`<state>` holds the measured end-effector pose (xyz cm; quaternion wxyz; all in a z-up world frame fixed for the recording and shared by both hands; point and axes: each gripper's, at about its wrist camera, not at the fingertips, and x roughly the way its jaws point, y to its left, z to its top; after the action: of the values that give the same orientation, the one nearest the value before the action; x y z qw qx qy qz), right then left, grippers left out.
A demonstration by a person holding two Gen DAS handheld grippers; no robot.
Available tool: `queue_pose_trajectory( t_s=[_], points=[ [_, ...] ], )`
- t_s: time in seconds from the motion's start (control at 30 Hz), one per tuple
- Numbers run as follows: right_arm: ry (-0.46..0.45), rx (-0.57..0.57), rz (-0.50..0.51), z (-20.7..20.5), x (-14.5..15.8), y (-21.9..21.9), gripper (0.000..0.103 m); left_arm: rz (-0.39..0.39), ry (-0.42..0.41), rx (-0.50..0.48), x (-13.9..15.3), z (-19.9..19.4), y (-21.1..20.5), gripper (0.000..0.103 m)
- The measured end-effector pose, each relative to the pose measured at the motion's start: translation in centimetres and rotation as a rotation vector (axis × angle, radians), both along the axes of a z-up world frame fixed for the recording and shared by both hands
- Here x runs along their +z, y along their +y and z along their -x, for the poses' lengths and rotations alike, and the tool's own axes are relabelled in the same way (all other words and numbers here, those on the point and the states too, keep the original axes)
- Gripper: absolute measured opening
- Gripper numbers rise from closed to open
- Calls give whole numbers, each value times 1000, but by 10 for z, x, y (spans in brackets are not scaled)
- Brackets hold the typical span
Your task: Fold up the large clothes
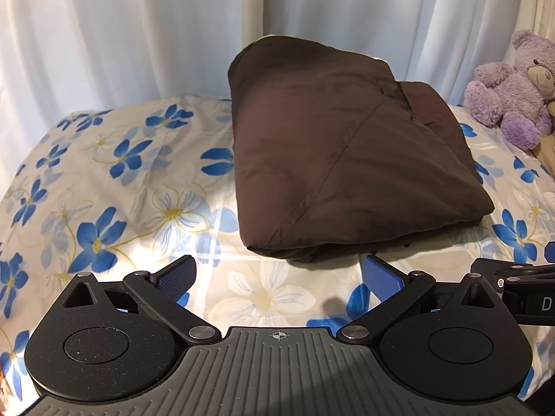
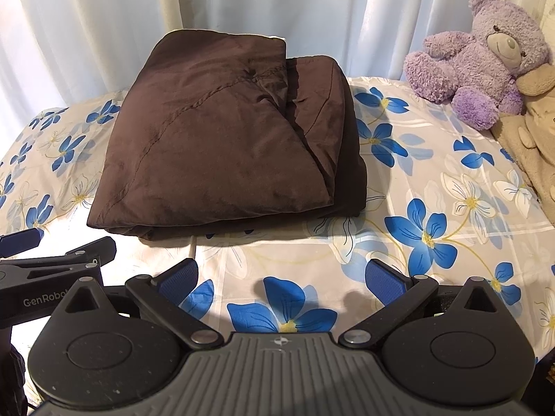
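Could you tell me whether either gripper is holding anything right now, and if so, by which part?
Nothing is held. The left gripper and right gripper are both open, short of the folded brown garment on the bed.

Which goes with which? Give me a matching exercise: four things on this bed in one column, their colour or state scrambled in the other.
Things:
1. garment
2. teddy bear
3. bedsheet
4. left gripper

Descriptions:
A. purple, sitting at the far right
B. open, holding nothing
C. dark brown, folded into a bundle
D. cream with blue flowers

Pairs: 1-C, 2-A, 3-D, 4-B
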<state>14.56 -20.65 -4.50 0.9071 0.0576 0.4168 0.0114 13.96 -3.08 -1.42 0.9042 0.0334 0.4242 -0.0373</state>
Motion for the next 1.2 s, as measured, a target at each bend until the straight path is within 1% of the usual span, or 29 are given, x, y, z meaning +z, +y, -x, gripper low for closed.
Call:
queue_pose_trajectory(
  t_s=[1.2],
  points=[
    [1, 13, 3, -3, 2, -3, 102, 16, 21, -15, 0, -4, 3, 103]
  ],
)
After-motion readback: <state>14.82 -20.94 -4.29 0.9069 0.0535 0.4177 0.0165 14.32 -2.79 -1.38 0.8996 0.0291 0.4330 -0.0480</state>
